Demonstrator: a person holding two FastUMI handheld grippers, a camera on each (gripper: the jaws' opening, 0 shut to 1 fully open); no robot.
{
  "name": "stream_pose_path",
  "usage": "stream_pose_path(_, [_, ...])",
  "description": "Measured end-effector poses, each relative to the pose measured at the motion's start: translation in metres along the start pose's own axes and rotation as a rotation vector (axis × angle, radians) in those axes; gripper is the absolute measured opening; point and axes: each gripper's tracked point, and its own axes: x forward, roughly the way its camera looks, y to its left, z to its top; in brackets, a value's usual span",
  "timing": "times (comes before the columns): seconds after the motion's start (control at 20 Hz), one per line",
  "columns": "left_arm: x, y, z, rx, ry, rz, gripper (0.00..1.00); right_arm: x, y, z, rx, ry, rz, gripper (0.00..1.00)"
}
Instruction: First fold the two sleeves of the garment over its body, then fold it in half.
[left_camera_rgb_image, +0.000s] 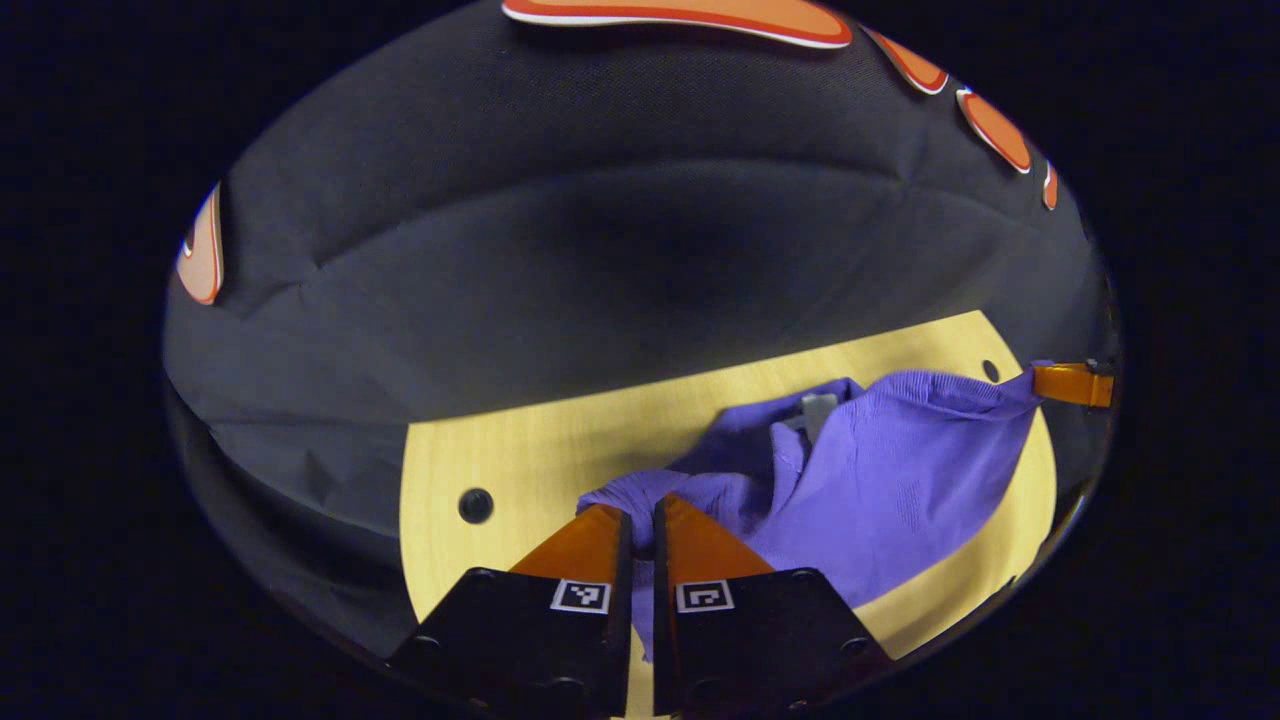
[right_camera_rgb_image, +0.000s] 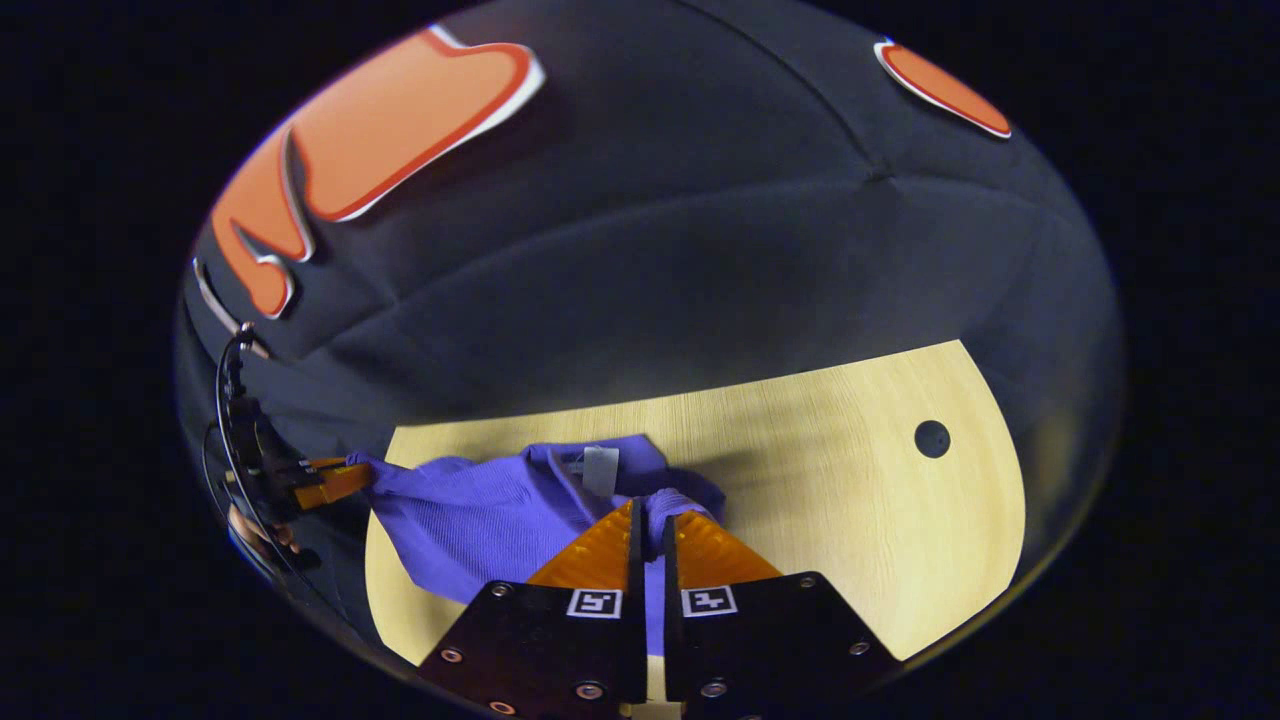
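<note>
A purple ribbed garment (left_camera_rgb_image: 880, 480) hangs stretched between both grippers above the pale wooden table (left_camera_rgb_image: 520, 460). My left gripper (left_camera_rgb_image: 642, 510) is shut on one corner of the cloth, which bunches at its fingertips. In the same view the right gripper (left_camera_rgb_image: 1070, 384) pinches the far corner at the right edge. In the right gripper view my right gripper (right_camera_rgb_image: 652, 515) is shut on the garment (right_camera_rgb_image: 480, 520), with a grey neck label (right_camera_rgb_image: 600, 468) just beyond its tips, and the left gripper (right_camera_rgb_image: 330, 480) holds the other corner at far left. Sleeves cannot be made out.
The table (right_camera_rgb_image: 850, 540) has a round black hole (right_camera_rgb_image: 932, 438) toward its right side and another hole (left_camera_rgb_image: 476, 505) near its left side. Black cloth walls rise close behind the table's far edge. A cable (right_camera_rgb_image: 225, 400) runs above the left gripper.
</note>
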Motion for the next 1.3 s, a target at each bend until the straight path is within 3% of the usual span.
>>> stream_pose_path(0.2, [0.012,0.014,0.018,-0.011,-0.110,0.083,0.19,0.011,0.003,0.015,0.033,-0.057,0.021,0.14])
stream_pose_path(0.25, [0.009,0.013,0.025,-0.010,-0.140,0.097,0.22,0.012,0.001,0.019,0.028,-0.076,0.018,0.05])
stream_pose_path(0.3, [0.010,0.011,0.031,-0.011,-0.169,0.108,0.22,0.013,0.001,0.023,0.022,-0.094,0.013,0.30])
stream_pose_path(0.4, [0.006,0.009,0.031,-0.015,-0.194,0.103,0.28,0.008,-0.002,0.024,0.013,-0.111,0.003,0.44])
stream_pose_path(0.45, [0.003,0.007,0.033,-0.021,-0.204,0.097,0.27,0.006,-0.003,0.024,0.003,-0.115,0.001,0.46])
stream_pose_path(0.65, [-0.023,0.010,0.037,-0.082,-0.266,0.087,0.54,0.002,-0.009,0.030,-0.098,-0.177,-0.051,0.60])
stream_pose_path(0.7, [-0.027,0.012,0.036,-0.096,-0.275,0.085,0.52,0.000,-0.008,0.030,-0.126,-0.193,-0.058,0.65])
stream_pose_path(0.85, [-0.059,0.017,0.033,-0.127,-0.325,0.080,0.73,-0.011,-0.011,0.035,-0.200,-0.254,-0.077,0.78])
stream_pose_path(0.95, [-0.079,0.015,0.030,-0.130,-0.365,0.086,0.82,-0.019,-0.007,0.039,-0.240,-0.303,-0.090,0.86])
stream_pose_path(1.3, [-0.170,-0.004,0.021,-0.142,-0.516,0.082,0.87,-0.066,0.007,0.058,-0.337,-0.478,-0.100,0.94])
